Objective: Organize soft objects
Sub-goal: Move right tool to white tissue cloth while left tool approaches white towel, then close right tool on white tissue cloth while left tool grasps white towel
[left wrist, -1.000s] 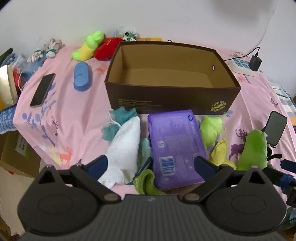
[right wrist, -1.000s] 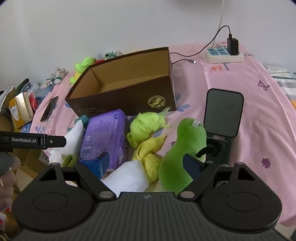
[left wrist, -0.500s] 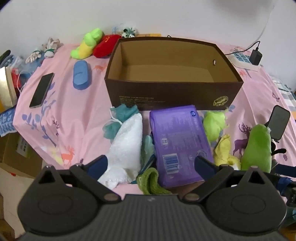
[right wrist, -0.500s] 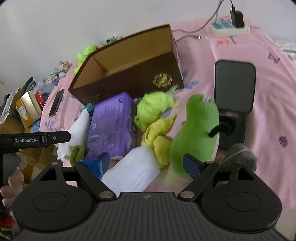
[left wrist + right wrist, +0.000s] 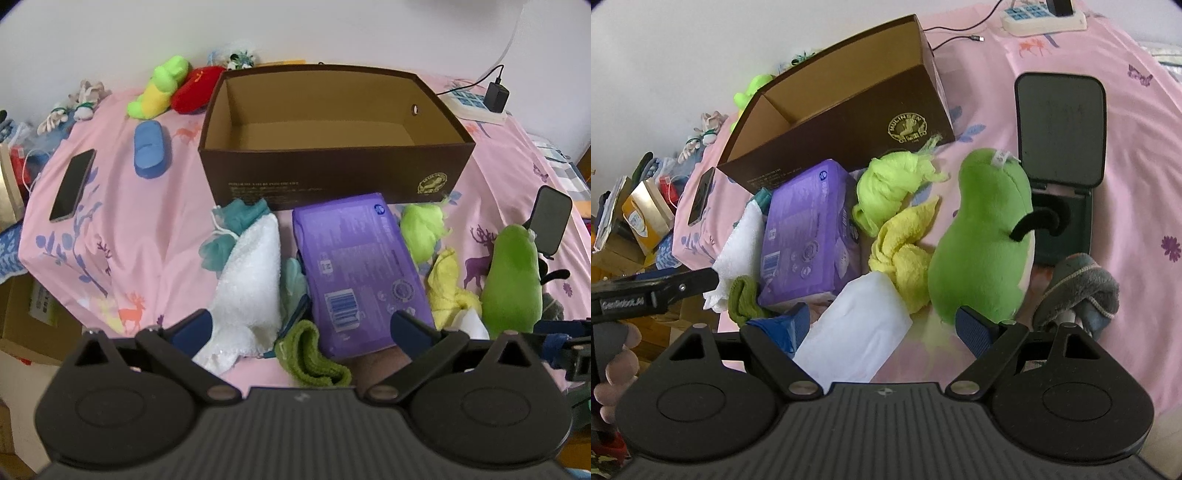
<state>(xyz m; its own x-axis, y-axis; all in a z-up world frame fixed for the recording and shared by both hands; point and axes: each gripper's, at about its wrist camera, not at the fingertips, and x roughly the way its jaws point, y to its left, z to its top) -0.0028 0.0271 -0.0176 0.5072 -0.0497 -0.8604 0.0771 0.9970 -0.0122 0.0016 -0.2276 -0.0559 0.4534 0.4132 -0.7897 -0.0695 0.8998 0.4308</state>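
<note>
An empty brown cardboard box (image 5: 332, 173) (image 5: 849, 122) stands on the pink sheet. In front of it lie a purple tissue pack (image 5: 358, 269) (image 5: 809, 236), a white towel (image 5: 251, 291), a teal cloth (image 5: 240, 218), a green sock (image 5: 310, 354), a lime cloth (image 5: 894, 184), a yellow cloth (image 5: 905, 254), a white pack (image 5: 857, 332) and a green plush (image 5: 986, 240) (image 5: 513, 277). My left gripper (image 5: 299, 328) is open above the towel and purple pack. My right gripper (image 5: 882, 325) is open over the white pack, beside the green plush.
A phone (image 5: 72, 184), a blue case (image 5: 149, 149), and green-yellow (image 5: 159, 88) and red (image 5: 197, 88) plush toys lie at the left and back. A dark open case (image 5: 1060, 166), a grey slipper (image 5: 1078, 288) and a power strip (image 5: 1041, 14) are at the right.
The right gripper has moved forward and down toward the white pack and the green plush. The left gripper has risen slightly and stays open.
</note>
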